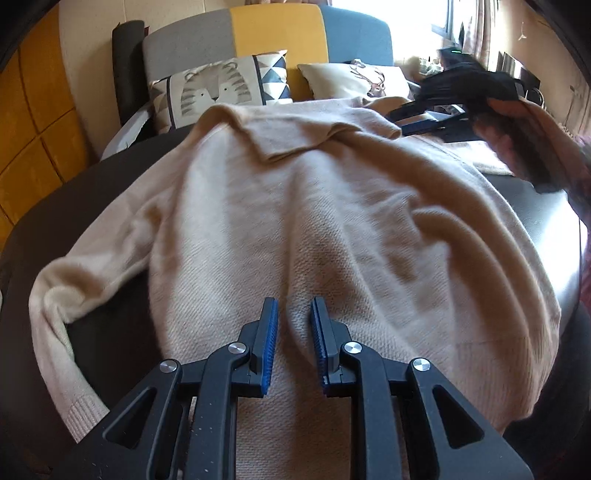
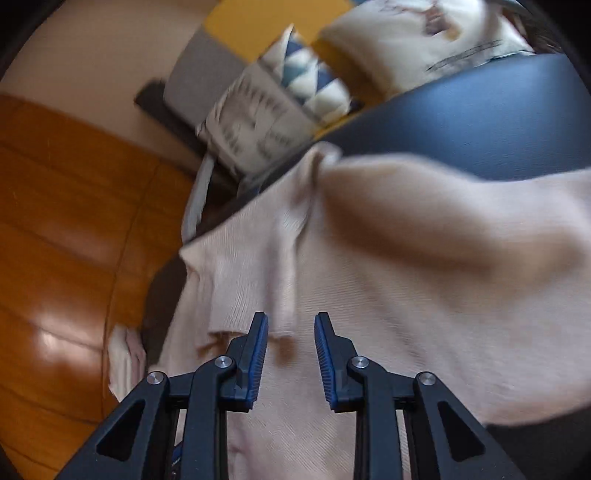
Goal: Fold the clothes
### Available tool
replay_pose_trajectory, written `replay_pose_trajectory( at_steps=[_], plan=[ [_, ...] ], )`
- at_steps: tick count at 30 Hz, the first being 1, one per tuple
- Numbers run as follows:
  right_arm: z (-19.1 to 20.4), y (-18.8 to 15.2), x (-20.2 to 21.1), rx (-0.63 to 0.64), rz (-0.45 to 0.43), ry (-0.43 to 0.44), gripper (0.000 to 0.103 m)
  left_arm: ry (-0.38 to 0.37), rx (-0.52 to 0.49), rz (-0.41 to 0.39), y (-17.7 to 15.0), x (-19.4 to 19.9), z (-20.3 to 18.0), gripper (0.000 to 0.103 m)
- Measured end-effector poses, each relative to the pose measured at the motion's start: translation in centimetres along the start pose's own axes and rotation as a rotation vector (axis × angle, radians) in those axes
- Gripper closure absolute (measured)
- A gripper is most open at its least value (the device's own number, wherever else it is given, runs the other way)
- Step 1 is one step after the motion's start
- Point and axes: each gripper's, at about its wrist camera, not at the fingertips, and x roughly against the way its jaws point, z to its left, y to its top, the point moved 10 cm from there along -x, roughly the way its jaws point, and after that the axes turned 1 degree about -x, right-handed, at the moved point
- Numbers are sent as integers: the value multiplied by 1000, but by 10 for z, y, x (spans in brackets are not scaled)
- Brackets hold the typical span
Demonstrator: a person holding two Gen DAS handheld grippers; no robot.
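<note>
A beige knit sweater [image 1: 314,221] lies spread over a dark round table [image 1: 118,177]. One sleeve [image 1: 74,314] trails off to the left, and a flap of fabric [image 1: 295,136] lies folded across the far end. My left gripper [image 1: 294,306] is open over the near hem, and nothing sits between its blue pads. My right gripper [image 1: 424,122], held by a hand [image 1: 524,125], hovers over the far right shoulder. In the blurred right wrist view the right gripper [image 2: 291,321] is open just above the sweater [image 2: 406,277], near a ribbed edge [image 2: 251,291].
A sofa [image 1: 277,33] with grey, yellow and blue back panels stands behind the table, with a tiger-print pillow [image 1: 214,88] and a cream pillow [image 1: 351,77] on it. Orange wood flooring [image 2: 66,240] lies to the left. A bright window [image 1: 443,22] is at the far right.
</note>
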Motion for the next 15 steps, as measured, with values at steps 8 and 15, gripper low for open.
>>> replay_pose_trajectory(
  at_steps=[8,15],
  plan=[
    [17,20,-38,85,70,-135,96,-99,54,-31,1,2,5,83],
    [48,83,-21,-4,-17,-1,96,-99,83,-70,30,-3,18,83]
  ],
)
